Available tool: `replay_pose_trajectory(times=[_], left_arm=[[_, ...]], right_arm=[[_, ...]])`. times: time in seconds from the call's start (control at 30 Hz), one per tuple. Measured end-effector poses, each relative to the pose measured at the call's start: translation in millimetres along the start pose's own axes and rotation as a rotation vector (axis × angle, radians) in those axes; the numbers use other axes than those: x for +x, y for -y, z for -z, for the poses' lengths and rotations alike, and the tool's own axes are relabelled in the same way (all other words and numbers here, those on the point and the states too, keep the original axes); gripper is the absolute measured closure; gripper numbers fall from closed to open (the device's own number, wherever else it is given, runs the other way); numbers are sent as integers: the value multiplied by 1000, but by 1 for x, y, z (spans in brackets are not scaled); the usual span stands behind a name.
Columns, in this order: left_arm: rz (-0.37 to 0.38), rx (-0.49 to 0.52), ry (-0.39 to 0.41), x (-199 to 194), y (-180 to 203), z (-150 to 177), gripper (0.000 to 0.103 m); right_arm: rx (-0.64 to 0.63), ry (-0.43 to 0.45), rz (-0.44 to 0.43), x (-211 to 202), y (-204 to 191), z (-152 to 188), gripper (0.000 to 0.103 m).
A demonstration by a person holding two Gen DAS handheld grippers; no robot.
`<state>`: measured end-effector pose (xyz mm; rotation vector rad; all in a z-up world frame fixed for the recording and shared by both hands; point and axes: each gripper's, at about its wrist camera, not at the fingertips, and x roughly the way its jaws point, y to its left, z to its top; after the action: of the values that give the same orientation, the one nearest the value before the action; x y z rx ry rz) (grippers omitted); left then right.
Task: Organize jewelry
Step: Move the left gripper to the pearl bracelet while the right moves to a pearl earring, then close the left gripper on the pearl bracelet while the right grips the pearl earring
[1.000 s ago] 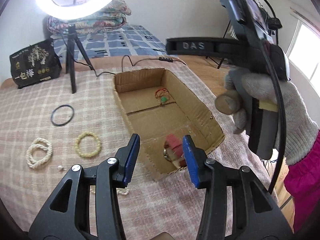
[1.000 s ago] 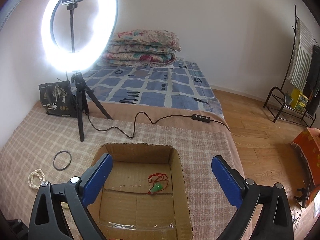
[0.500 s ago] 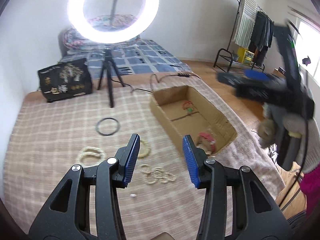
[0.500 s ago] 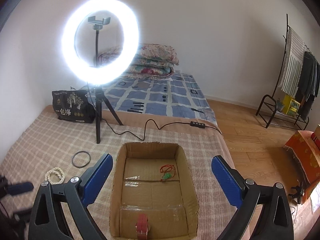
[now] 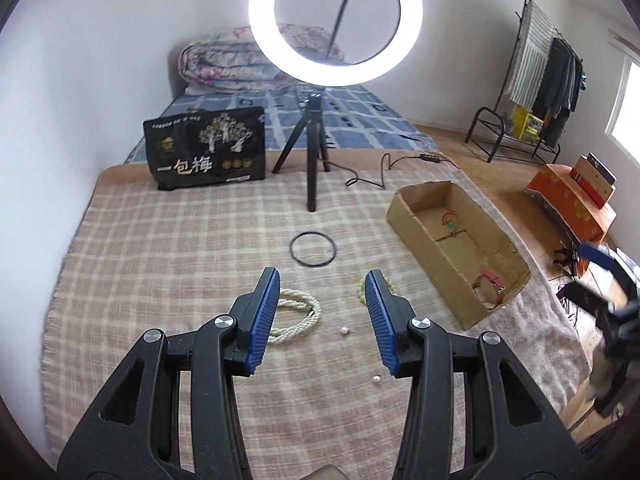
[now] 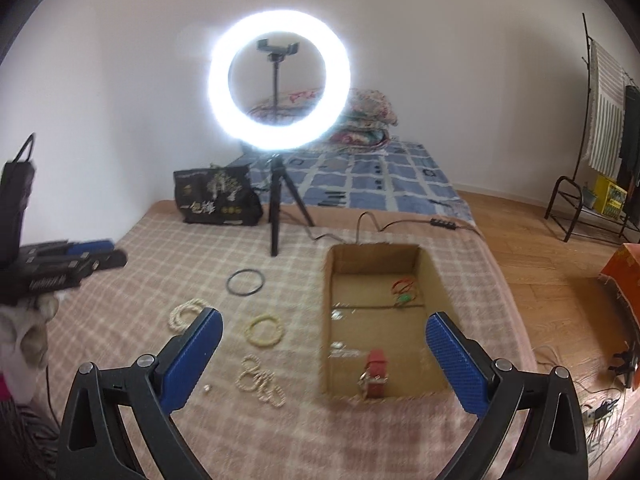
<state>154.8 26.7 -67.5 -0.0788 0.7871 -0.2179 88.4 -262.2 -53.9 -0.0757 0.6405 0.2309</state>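
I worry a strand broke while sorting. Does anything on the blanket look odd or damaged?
Possibly. Two loose white beads lie alone on the checked blanket, near the coiled pearl necklace. They look like strays from a strand, though no break is visible.

Ahead of the left hand-held gripper [image 5: 322, 294]: one black ring [image 5: 312, 249], two pearl strands [image 5: 296, 316], one yellow bangle [image 6: 264, 330], two loose pearls [image 5: 344, 331]. To its right, one cardboard box [image 5: 424, 236] holding one red watch [image 5: 489, 286] and one red-green pendant [image 5: 451, 222].
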Motion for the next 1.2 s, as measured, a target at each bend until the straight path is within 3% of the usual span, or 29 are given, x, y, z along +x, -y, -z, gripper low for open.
replay_pose_trajectory(times=[0.3,0.63,0.77,0.93,1.2], left_arm=[[-23,-96,-99,33,-42,13,58],[-4,-111,-205,72,-55,29,58],[3,-141,-254,89,-63,33,58],[7,-227,-292,108,-83,37,58],[19,-260,-359,142,-90,44,58]], right_arm=[[-55,-69,-52,27,-39,50,1],[-169,-219,-234,79,-94,80,33],[-118,-291,-287,104,-104,88,42],[-57,-357,-290,132,-104,97,46],[-35,-403,-282,152,-103,104,59]])
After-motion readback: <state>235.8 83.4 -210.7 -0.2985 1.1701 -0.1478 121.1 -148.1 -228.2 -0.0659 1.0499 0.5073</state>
